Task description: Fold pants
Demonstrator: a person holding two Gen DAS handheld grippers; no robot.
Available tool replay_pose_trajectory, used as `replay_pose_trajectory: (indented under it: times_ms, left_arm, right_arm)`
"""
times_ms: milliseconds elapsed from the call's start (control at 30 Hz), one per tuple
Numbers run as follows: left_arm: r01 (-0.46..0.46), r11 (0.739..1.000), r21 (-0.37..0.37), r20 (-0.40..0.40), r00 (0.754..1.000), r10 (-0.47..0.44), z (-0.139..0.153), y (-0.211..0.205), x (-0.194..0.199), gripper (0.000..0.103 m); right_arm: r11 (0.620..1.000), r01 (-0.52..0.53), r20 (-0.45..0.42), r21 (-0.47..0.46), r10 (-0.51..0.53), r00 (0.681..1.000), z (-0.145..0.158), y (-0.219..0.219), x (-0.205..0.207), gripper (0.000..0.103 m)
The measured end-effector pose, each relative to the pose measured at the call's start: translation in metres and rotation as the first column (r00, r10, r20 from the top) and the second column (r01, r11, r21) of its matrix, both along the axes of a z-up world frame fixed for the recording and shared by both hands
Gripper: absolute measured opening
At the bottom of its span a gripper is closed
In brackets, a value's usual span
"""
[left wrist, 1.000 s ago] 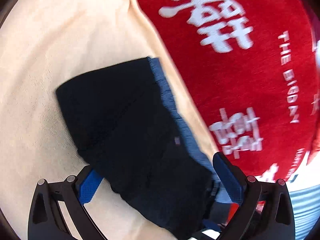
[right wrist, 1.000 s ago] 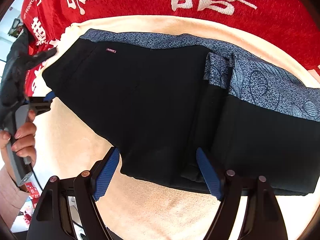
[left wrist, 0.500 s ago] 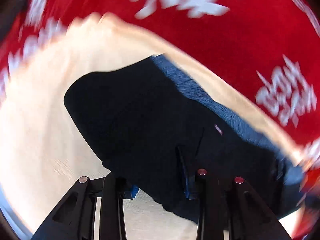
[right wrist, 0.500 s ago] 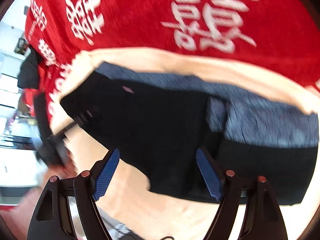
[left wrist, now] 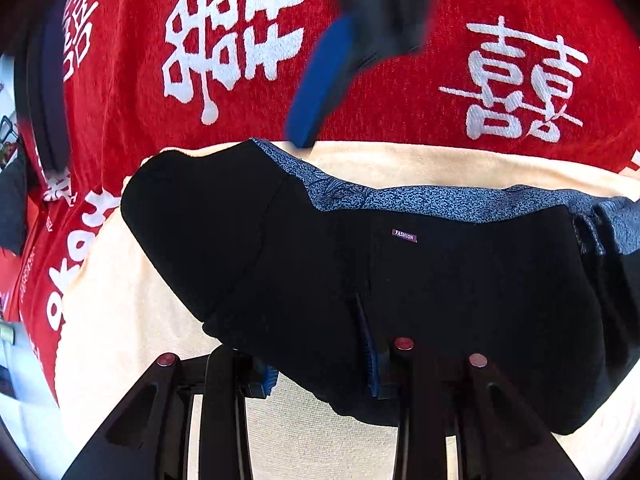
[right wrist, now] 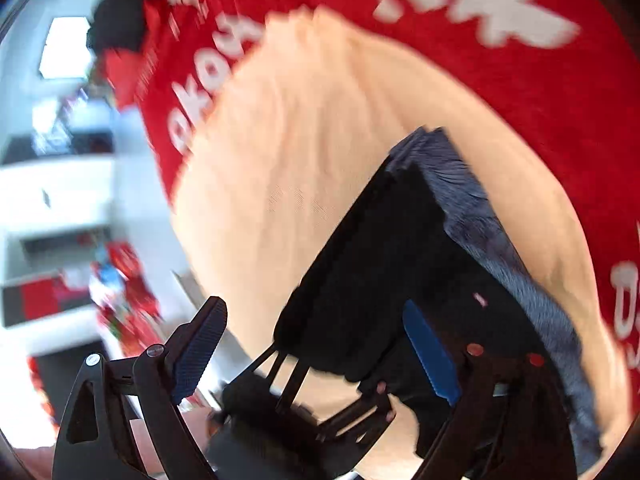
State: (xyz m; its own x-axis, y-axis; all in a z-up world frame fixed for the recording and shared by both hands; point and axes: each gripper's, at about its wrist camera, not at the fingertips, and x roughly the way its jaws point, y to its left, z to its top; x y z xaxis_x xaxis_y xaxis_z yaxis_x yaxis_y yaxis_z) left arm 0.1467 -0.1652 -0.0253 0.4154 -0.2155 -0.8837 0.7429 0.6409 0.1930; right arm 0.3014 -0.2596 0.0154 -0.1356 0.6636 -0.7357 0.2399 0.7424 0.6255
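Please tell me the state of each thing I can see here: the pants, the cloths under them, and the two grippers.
Pants: partly folded, near edge pinched and lifted.
Left gripper: shut on the pants.
Right gripper: open, its jaws just opened further, nothing gripped between them.
Cream towel: spread flat under the pants.
Red cloth: spread under the cream towel.

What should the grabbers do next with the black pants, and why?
Probably lower the right gripper onto the pants and close it. The left gripper already pinches their near edge, but the right one's fingers have just been opening with nothing pinched between them. Two grips should lift the cloth evenly for folding.
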Motion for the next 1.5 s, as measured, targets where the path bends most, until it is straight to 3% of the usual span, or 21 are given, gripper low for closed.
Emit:
replay_pose_trajectory:
  times_ms: [133,167,233,267,400,533,667,767,867,967,1100,1167,1233,1300,1400,1467,1500]
  left_arm:
    - [-0.003,1.000,-0.002,0.003,1.000,0.003,0.001,-0.002,0.000,0.034]
    - [-0.005,1.000,0.000,0.000,1.000,0.005,0.002,-0.003,0.000,0.035]
    - [-0.015,1.000,0.017,-0.023,1.000,0.015,0.002,-0.004,0.001,0.035]
    - [-0.018,1.000,0.015,-0.029,0.999,0.019,0.004,-0.002,0.001,0.035]
    - [0.065,0.998,-0.024,-0.007,0.998,-0.065,0.034,-0.015,-0.019,0.035]
    - [0.144,0.987,-0.075,0.002,0.990,-0.144,0.072,-0.037,-0.047,0.035]
    - [0.243,0.963,-0.120,0.017,0.970,-0.243,0.108,-0.067,-0.087,0.035]
    - [0.340,0.930,-0.138,0.021,0.940,-0.340,0.128,-0.099,-0.133,0.035]
    - [0.421,0.895,-0.145,0.004,0.905,-0.425,0.134,-0.127,-0.175,0.035]
    - [0.498,0.857,-0.131,-0.009,0.864,-0.504,0.128,-0.155,-0.222,0.035]
    - [0.570,0.817,-0.087,-0.045,0.817,-0.575,0.098,-0.189,-0.276,0.035]
    - [0.584,0.809,-0.059,-0.069,0.806,-0.587,0.077,-0.200,-0.288,0.035]
    - [0.589,0.808,-0.012,-0.101,0.803,-0.587,0.051,-0.207,-0.301,0.036]
    - [0.589,0.807,0.033,-0.115,0.805,-0.583,0.032,-0.211,-0.310,0.043]
    - [0.593,0.802,0.071,-0.106,0.804,-0.585,0.024,-0.208,-0.317,0.049]
    - [0.586,0.804,0.095,-0.101,0.810,-0.578,0.024,-0.205,-0.317,0.070]
    - [0.577,0.812,0.092,-0.114,0.816,-0.567,0.025,-0.204,-0.313,0.074]
  right_arm:
    - [0.997,-0.073,-0.103,-0.022,0.071,0.992,-0.031,0.022,0.004,0.089]
    - [0.997,-0.072,-0.115,-0.029,0.068,0.991,-0.036,0.023,0.001,0.065]
    - [0.999,-0.034,-0.104,-0.034,0.031,0.994,-0.037,0.014,-0.008,0.033]
    - [1.000,-0.001,-0.083,-0.022,-0.001,0.997,-0.033,0.006,-0.014,0.024]
    - [0.990,0.142,0.023,0.028,-0.142,0.990,-0.003,-0.036,-0.052,0.022]
    - [0.942,0.317,0.101,0.110,-0.328,0.939,0.034,-0.083,-0.106,0.022]
    - [0.863,0.473,0.179,0.177,-0.501,0.847,0.064,-0.135,-0.182,0.022]
    - [0.785,0.582,0.214,0.212,-0.618,0.756,0.080,-0.170,-0.251,0.022]
    - [0.725,0.650,0.235,0.226,-0.689,0.686,0.085,-0.193,-0.311,0.022]
    - [0.639,0.731,0.214,0.238,-0.769,0.602,0.072,-0.216,-0.381,0.023]
    - [0.555,0.802,0.167,0.221,-0.832,0.529,0.038,-0.242,-0.454,0.023]
    - [0.514,0.830,0.129,0.218,-0.858,0.498,0.012,-0.251,-0.480,0.024]
    - [0.489,0.848,0.091,0.206,-0.872,0.481,-0.015,-0.256,-0.502,0.024]
    - [0.471,0.859,0.057,0.200,-0.881,0.470,-0.042,-0.249,-0.508,0.024]
    - [0.454,0.866,0.026,0.208,-0.888,0.459,-0.062,-0.242,-0.519,0.024]
    - [0.453,0.868,0.025,0.205,-0.889,0.458,-0.063,-0.241,-0.521,0.024]
    - [0.456,0.867,0.026,0.200,-0.887,0.461,-0.064,-0.241,-0.521,0.024]
